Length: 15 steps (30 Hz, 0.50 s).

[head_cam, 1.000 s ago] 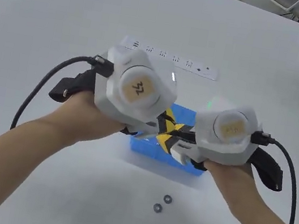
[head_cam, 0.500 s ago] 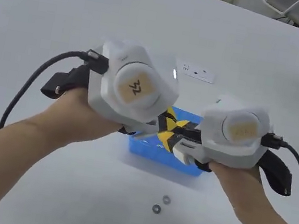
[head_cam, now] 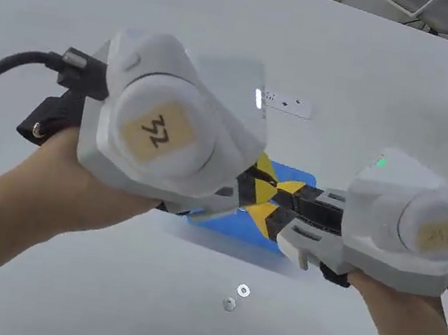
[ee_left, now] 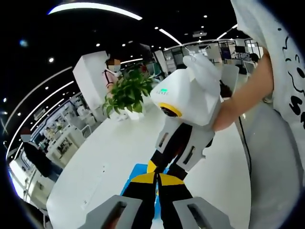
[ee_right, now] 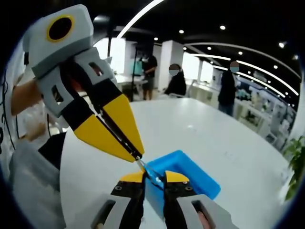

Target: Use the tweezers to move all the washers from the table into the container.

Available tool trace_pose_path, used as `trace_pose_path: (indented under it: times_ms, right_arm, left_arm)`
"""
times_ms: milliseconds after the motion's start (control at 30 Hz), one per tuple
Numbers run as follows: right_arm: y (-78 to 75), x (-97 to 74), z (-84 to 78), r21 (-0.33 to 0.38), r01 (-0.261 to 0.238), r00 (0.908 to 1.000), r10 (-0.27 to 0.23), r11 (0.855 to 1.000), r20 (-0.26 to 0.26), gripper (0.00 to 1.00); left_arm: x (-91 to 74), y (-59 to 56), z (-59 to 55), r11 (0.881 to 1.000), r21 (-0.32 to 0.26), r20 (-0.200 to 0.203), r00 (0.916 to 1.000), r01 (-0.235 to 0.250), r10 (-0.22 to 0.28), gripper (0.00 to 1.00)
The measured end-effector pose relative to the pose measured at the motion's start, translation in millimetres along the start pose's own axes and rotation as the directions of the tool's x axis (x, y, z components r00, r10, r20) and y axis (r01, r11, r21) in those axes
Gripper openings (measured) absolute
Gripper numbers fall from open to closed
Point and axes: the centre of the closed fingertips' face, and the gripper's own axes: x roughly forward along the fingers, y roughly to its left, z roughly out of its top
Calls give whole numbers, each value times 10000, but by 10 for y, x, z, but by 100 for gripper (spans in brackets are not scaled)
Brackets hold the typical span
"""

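**Two grippers share the tweezers**

Over the white table (head_cam: 375,90), just above the blue container (head_cam: 297,182), the left gripper (head_cam: 259,173) and right gripper (head_cam: 272,214) meet tip to tip. Both look closed on the thin tweezers (ee_right: 148,172), likely to get a better hold. Two washers (head_cam: 243,290) wait on the table nearby.

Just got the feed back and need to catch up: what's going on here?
A person holds the left tongs shut on the tweezers by the blue container, while the right tongs pinch the tool's tip. One washer and a second washer lie on the white table near the container, not yet picked up.
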Motion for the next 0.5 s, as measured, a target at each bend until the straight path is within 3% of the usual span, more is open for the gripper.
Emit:
trace_pose_path:
  times_ms: [267,500]
  right_arm:
    - [136,-110,-122,571,-93,9999,97,9983,-60,11]
    - [236,-127,-311,873,55,9992,-20,9962,-404,9]
  left_arm:
    - [30,-184,37,9988,-117,108,9988,472,-471,0]
    - [166,-331,-81,9941,-721,158,9966,815,-805,0]
